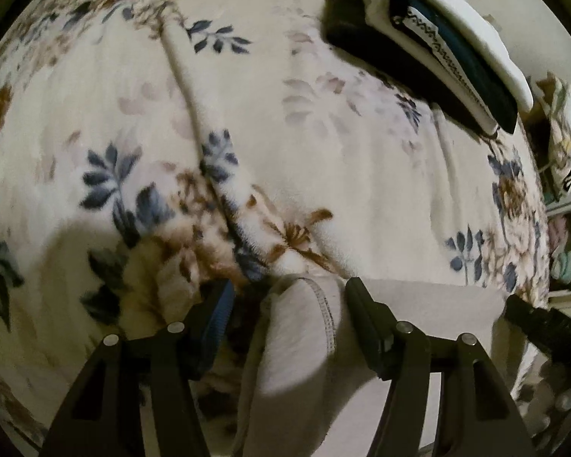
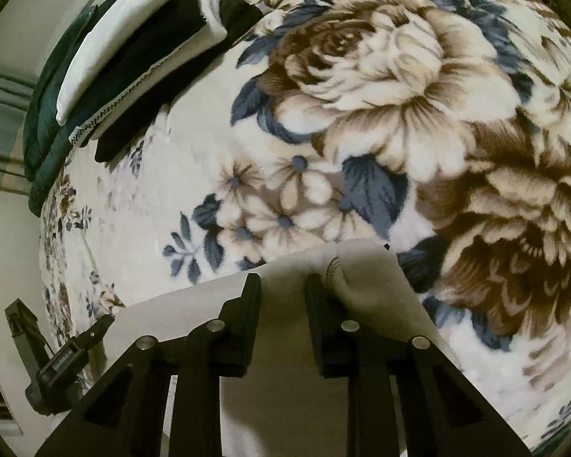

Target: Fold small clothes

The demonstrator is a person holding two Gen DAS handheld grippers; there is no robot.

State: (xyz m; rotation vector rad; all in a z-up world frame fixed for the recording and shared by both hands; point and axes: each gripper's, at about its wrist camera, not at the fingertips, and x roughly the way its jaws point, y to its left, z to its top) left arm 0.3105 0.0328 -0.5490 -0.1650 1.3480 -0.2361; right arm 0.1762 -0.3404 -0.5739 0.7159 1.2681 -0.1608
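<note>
A pale pinkish-white small garment (image 1: 418,304) lies on a floral fleece blanket (image 1: 285,133). In the left wrist view my left gripper (image 1: 285,297) has its fingers wide apart around a bunched, stitched hem of the garment (image 1: 308,323). In the right wrist view my right gripper (image 2: 281,285) has its fingers a moderate gap apart, with the garment's edge (image 2: 346,266) between and beside them. The left gripper also shows at the lower left of the right wrist view (image 2: 72,350). The right gripper shows at the right edge of the left wrist view (image 1: 544,323).
A stack of folded clothes in black, white and teal (image 1: 430,38) lies at the far side of the blanket; it also shows in the right wrist view (image 2: 133,61). Shelves with items (image 1: 563,228) stand beyond the bed's right edge.
</note>
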